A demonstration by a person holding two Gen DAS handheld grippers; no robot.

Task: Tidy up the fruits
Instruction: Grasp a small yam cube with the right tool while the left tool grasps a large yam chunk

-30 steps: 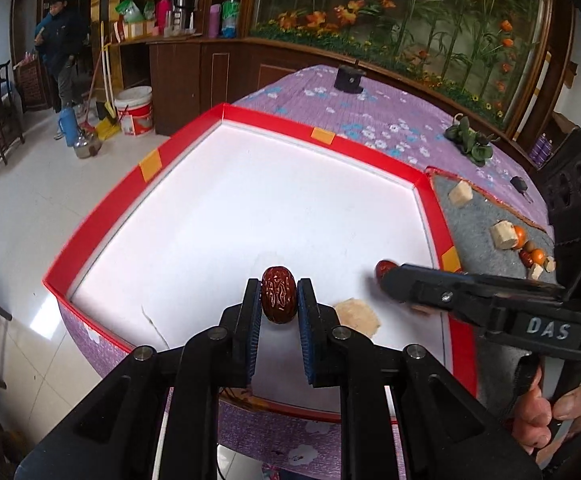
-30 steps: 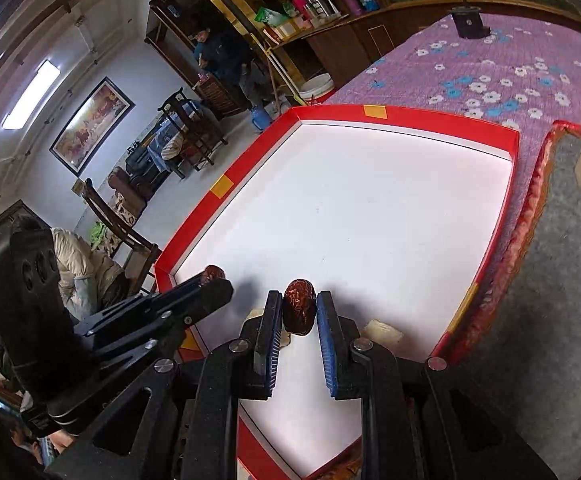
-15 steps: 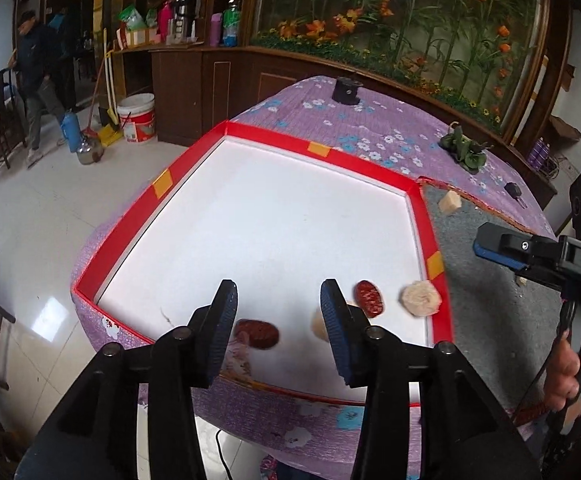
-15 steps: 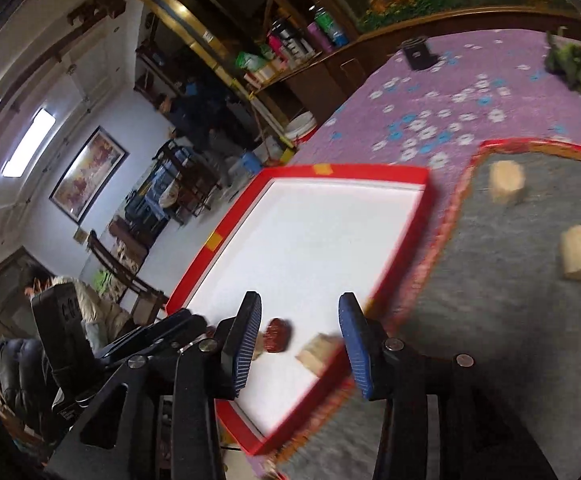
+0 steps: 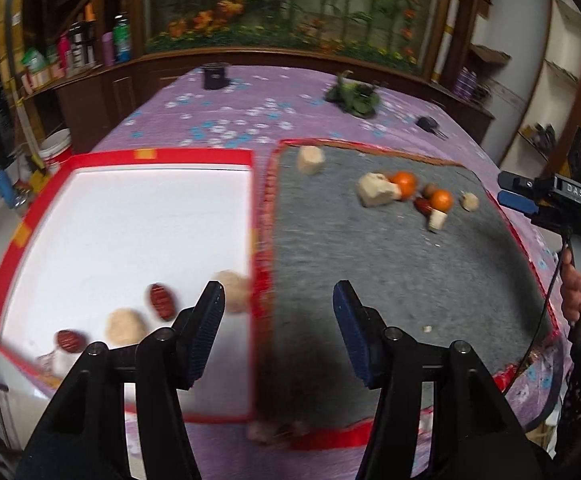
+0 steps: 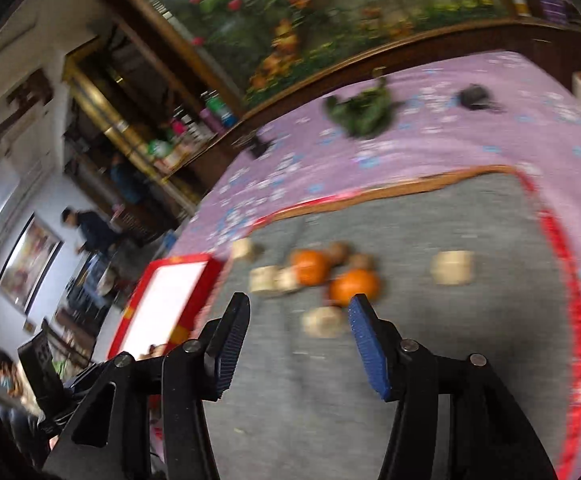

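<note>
Both grippers empty, jaws just opened about halfway.
Left gripper (image 5: 278, 332) straddles the white tray's (image 5: 130, 156) red rim near released dates (image 5: 161, 301); right gripper (image 6: 296, 344) faces small, firm, roll-prone oranges (image 6: 353, 286) on grey mat (image 6: 430, 344); pinch across the middle.

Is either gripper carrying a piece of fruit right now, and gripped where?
Nothing is held. The left gripper and right gripper have just been opening and both stand empty; two red dates lie on the white tray.
</note>
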